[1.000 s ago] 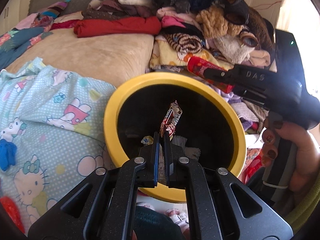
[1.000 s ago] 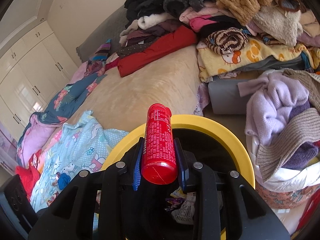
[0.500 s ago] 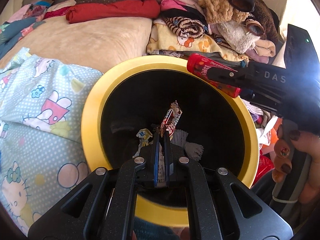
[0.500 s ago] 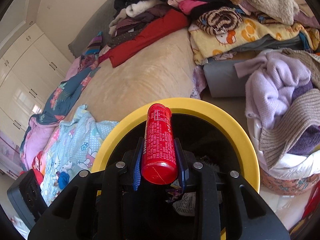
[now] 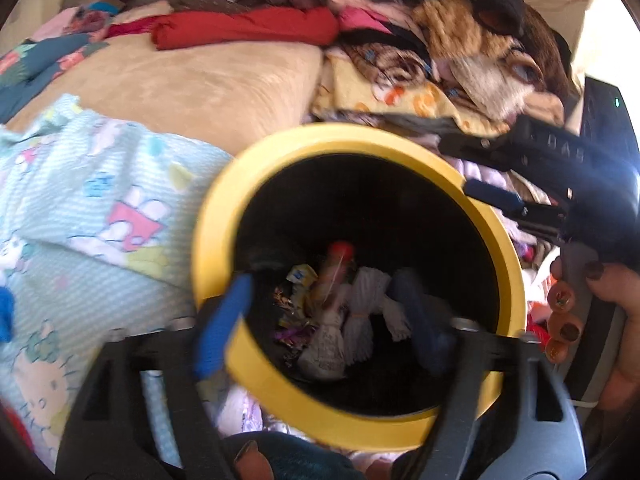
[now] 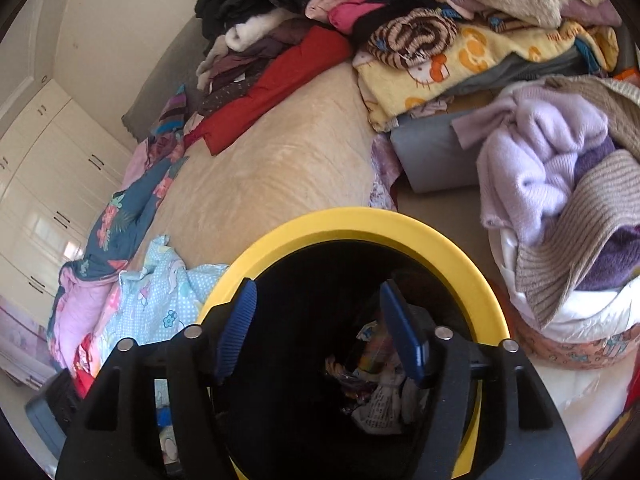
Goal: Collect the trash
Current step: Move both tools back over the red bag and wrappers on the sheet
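Note:
A black bin with a yellow rim point(image 5: 516, 280) point(image 6: 360, 220) stands below both grippers. My left gripper point(image 5: 324, 280) hangs over its mouth, its jaws opening wide with nothing between them. Down inside lie a red tube point(image 5: 338, 268), crumpled white paper point(image 5: 360, 304) and shiny wrappers point(image 5: 292, 320). My right gripper point(image 6: 316, 292) is also over the bin, its jaws opening with nothing between the blue pads point(image 6: 240, 300). The left wrist view shows it at the bin's far right rim point(image 5: 468, 168), held by a hand point(image 5: 580, 304). Trash point(image 6: 376, 384) shows at the bottom.
The bin stands against a bed with a beige cover point(image 6: 260, 168) and a light blue cartoon blanket point(image 5: 80, 200). Piled clothes point(image 6: 400, 32) fill the far side. A basket of lilac and brown knitwear point(image 6: 560, 184) stands to the right, white wardrobes point(image 6: 48, 152) to the left.
Both grippers have gone from shut to open. The snack wrapper has left the left jaws and the red tube has left the right jaws; the tube now lies down in the bin.

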Available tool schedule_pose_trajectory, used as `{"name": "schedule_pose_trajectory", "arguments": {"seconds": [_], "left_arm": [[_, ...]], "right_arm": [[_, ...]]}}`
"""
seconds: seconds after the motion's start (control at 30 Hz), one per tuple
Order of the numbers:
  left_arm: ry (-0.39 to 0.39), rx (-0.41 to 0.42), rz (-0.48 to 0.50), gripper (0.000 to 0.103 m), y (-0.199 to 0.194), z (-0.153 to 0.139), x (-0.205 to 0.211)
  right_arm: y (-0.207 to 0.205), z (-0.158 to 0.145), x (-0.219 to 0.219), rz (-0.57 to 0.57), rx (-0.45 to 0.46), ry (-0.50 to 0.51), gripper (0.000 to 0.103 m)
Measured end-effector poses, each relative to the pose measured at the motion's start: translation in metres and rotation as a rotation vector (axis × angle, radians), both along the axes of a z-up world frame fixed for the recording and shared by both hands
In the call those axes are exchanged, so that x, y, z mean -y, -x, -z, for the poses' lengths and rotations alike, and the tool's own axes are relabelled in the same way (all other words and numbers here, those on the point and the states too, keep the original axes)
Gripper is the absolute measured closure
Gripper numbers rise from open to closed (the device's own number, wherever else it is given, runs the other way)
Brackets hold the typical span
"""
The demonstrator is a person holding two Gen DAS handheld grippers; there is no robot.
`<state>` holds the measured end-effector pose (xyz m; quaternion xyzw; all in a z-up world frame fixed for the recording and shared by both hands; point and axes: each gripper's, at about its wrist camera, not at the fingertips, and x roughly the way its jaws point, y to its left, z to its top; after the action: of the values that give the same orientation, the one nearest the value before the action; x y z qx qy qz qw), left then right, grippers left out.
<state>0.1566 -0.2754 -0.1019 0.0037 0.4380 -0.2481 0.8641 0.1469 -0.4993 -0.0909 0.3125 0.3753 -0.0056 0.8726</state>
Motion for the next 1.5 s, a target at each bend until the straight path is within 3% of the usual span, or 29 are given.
{"name": "schedule_pose_trajectory", "arguments": {"seconds": [0.1,0.3,0.8,1.5], "left_arm": [[0.045,0.036,-0.045,0.011,0.005,-0.012,-0.017],[0.046,0.107,-0.119,0.011,0.016,-0.031,-0.046],[0.050,0.231,-0.266,0.010,0.033,-0.064,-0.112],[0.049,0.274,-0.421,0.011,0.041,-0.077,-0.188]], "right_arm": [[0.000,-0.007,-0.008,-0.014,0.024,0.038,0.034],[0.001,-0.022,-0.026,-0.059,0.086,0.092,0.028],[0.005,-0.046,-0.077,-0.166,0.202,0.182,0.026],[0.018,-0.068,-0.163,-0.376,0.320,0.250,0.020]]}}
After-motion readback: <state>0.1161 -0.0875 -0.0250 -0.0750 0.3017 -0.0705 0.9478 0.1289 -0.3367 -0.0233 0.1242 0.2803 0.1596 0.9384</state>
